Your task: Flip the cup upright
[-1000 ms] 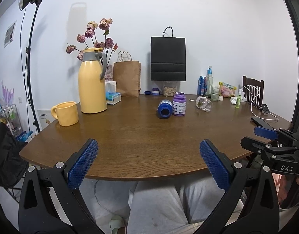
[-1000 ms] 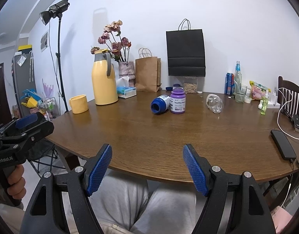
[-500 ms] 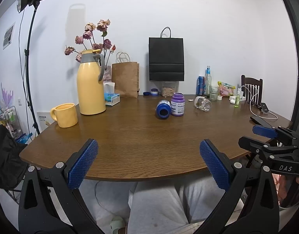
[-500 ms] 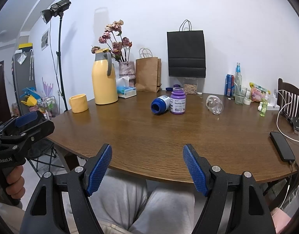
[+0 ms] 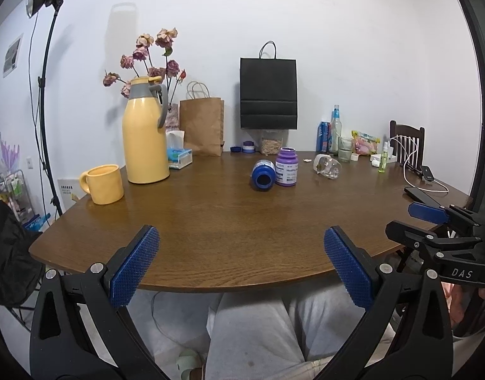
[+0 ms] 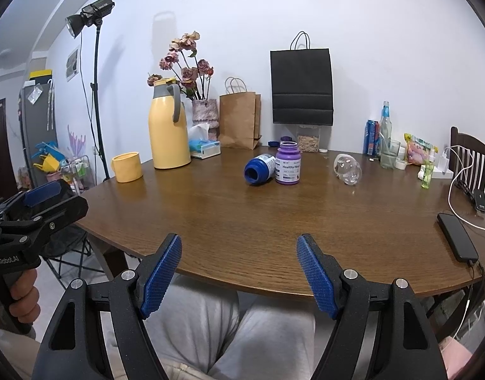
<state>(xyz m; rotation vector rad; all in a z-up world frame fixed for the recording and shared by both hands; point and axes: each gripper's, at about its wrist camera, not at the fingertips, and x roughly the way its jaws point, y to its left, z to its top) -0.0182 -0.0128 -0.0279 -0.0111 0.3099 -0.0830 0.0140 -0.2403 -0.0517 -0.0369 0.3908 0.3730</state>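
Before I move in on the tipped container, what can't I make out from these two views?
- Blue bottle: far side hidden behind the purple bottle, both views.
- Clear jar: too small to tell what is inside.
- Left gripper and right gripper: handles cut off by the bottom edge.
- Phone: partly hidden in left view by the other gripper.

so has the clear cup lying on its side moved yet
No. The clear cup lies on its side, just right of the purple bottle, with the same gap as before.
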